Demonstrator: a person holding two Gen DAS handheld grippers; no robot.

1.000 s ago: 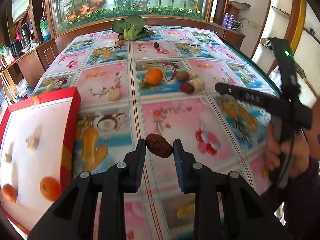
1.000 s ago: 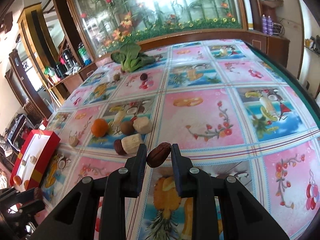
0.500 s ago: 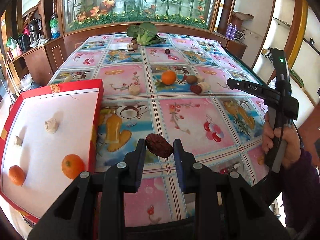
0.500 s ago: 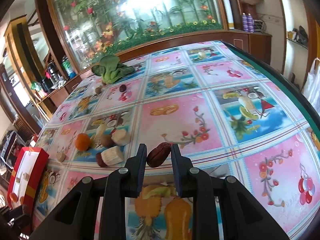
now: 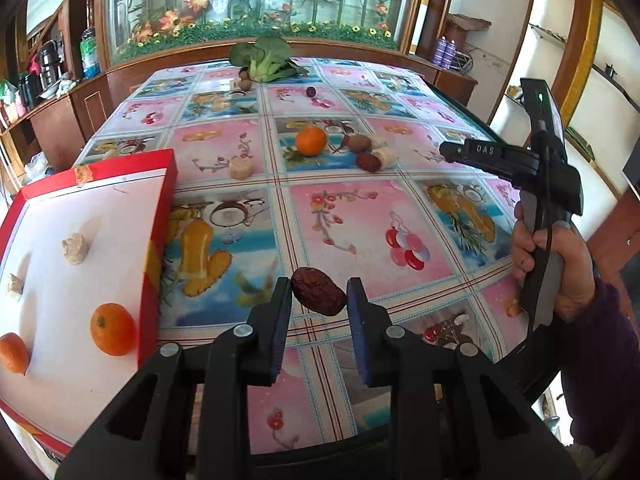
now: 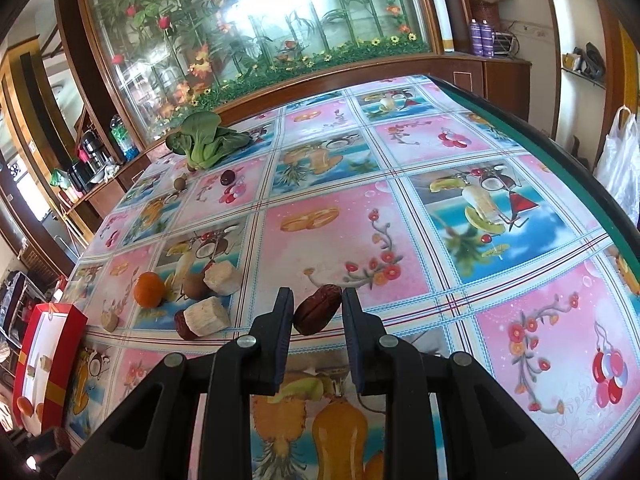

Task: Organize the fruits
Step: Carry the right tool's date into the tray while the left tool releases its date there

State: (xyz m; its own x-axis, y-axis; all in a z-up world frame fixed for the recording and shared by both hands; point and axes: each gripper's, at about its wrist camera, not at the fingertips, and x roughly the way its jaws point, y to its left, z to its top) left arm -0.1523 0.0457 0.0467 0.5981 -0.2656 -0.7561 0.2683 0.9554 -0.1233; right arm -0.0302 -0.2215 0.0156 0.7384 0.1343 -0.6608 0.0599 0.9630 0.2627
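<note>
Item one: a dark wrinkled date [image 5: 319,296], clenched between the fingers of my left gripper [image 5: 318,304] and carried clear above the bench [image 5: 360,216].

Item two: a second date [image 6: 318,309], reddish brown, likewise clamped between the fingers of my right gripper [image 6: 318,312], off the bench surface.

Item three: red box [image 5: 160,216] with white floor, at my left. Contents: two oranges [image 5: 113,329], three pale chunks [image 5: 74,248].

Item four: loose stock left on the bench, mid-field: one orange [image 5: 311,141], a brown kiwi-like fruit [image 5: 360,143], another date [image 5: 369,162], pale cut pieces [image 5: 241,168]. Farther back: a leafy green [image 5: 264,58], small brown fruits beside it, one dark plum-like fruit [image 5: 311,91].

Step in hand, by my reckoning: carrying, both dates picked, neither yet delivered. The box is near my left gripper but not under it; the next move calls for bringing the left date over the white floor, lowering and releasing onto a bare patch, then the right date, which has the longer trip.

Change against the earlier frames: in the left view the box takes up less of the left edge and the whole far bench shows. In the right view the date hangs the same between the fingers, and the box sits smaller at the lower left.
</note>
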